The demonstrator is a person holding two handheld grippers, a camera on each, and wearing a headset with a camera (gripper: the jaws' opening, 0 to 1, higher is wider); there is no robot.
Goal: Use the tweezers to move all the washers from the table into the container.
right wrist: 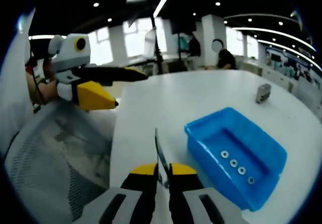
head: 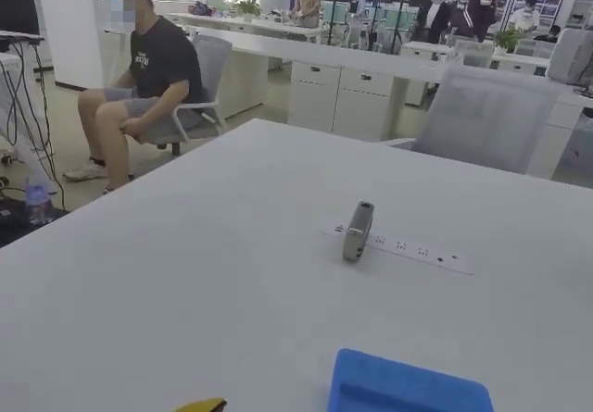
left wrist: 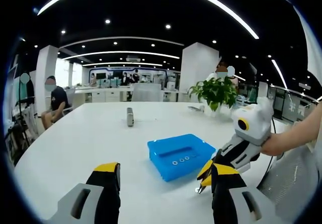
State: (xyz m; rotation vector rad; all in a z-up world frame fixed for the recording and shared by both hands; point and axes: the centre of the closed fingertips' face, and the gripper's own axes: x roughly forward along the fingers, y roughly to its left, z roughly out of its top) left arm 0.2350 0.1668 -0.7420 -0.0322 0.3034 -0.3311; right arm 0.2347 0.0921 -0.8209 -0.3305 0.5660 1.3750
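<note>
Left hand-held gripper (left wrist: 166,172): jaws are standing wide apart and gripping nothing; it is hovering over the counter (left wrist: 90,143).
Right hand-held gripper (right wrist: 163,171): jaws are pressing together on the tweezers (right wrist: 160,148), whose thin blades are pointing to 12 o'clock in the right gripper view.
Tweezers, left gripper view: the tip is hanging just beside the 4 o'clock corner of the container (left wrist: 157,164); cannot tell whether it is touching the counter.
Washers (right wrist: 234,162): four are lying in a row on the container floor, running from 11 to 5 o'clock in the right gripper view.
Container position: it is sitting near the counter's near edge; in the head view it is showing at 6 o'clock.
Edges: in the right gripper view the counter's near edge is running from 11 to 7 o'clock, with a mesh chair (right wrist: 55,153) just beyond it at 8 o'clock.
Open room: bare counter is lying from 9 through 12 o'clock of the container in the left gripper view.
Far items: a small grey device (head: 358,230) is standing upright on a white power strip (head: 417,250), well apart from the container at its 12 o'clock.
Yellow tip (head: 202,405): part of a hand-held gripper is showing at 7 o'clock in the head view; cannot tell which side.
Beyond the counter: a seated person (head: 139,79) at 10 o'clock and a grey chair (head: 486,116) at 2 o'clock in the head view.
Writing: the white print on the seated person's dark shirt is too small to read, and the wall posters are too blurred.
</note>
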